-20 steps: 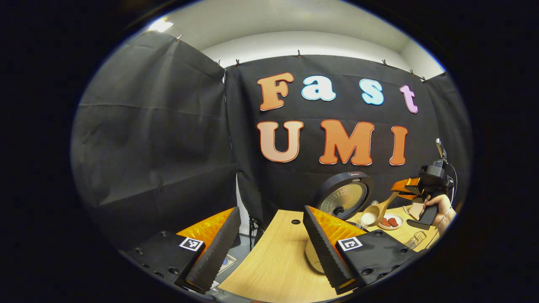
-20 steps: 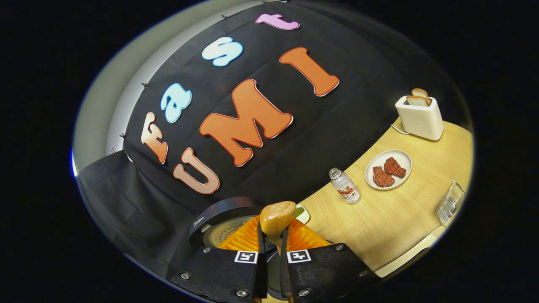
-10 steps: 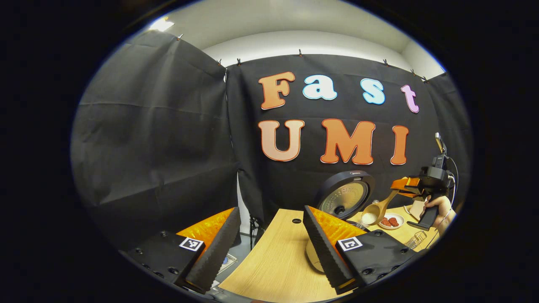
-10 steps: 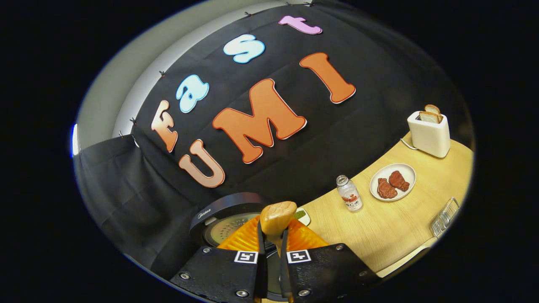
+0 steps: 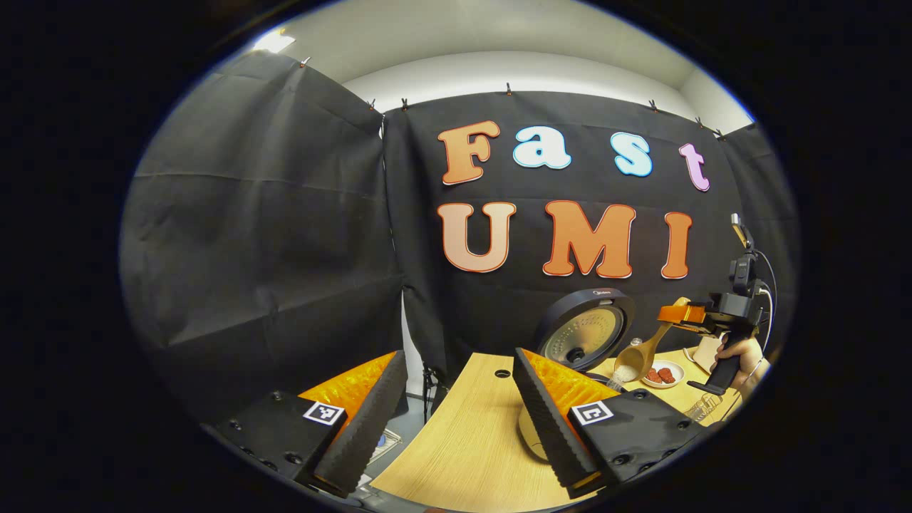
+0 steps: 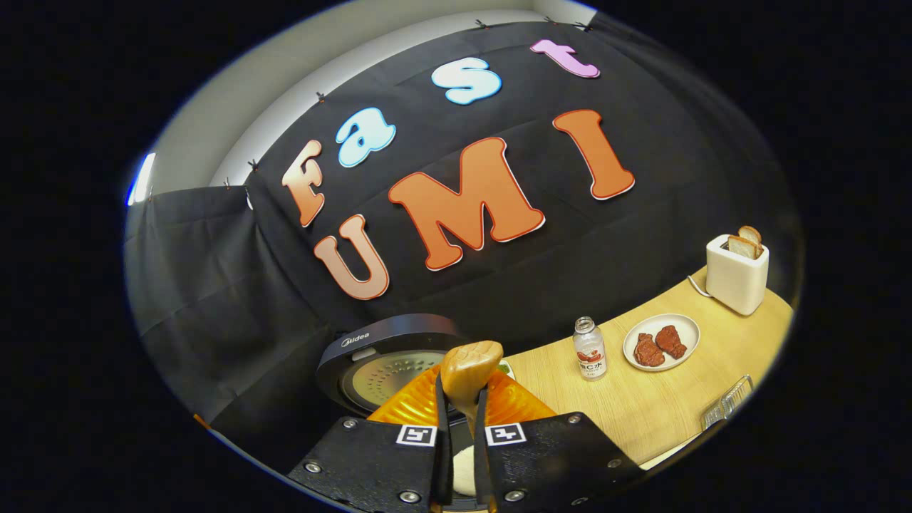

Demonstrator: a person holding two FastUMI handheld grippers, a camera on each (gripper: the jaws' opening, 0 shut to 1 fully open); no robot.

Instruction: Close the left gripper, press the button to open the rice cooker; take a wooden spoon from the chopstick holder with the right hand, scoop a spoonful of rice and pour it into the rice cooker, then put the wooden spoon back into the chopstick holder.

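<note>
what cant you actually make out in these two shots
- Rice cooker pot: in the left gripper view the left gripper's finger covers it, leaving the raised lid.
- Wooden spoon bowl: in the right gripper view the right gripper hides it.
- Chopstick holder: cut off at the picture's edge, contents unreadable.
- Whether rice is landing in the pot: too small in the left gripper view.

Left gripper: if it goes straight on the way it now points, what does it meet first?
The left gripper, its tongs open, points over the table toward the black cloth wall. Nothing shows between the tongs, so the wall is probably first. The rice cooker stands off to the right, though depth is unclear.
</note>
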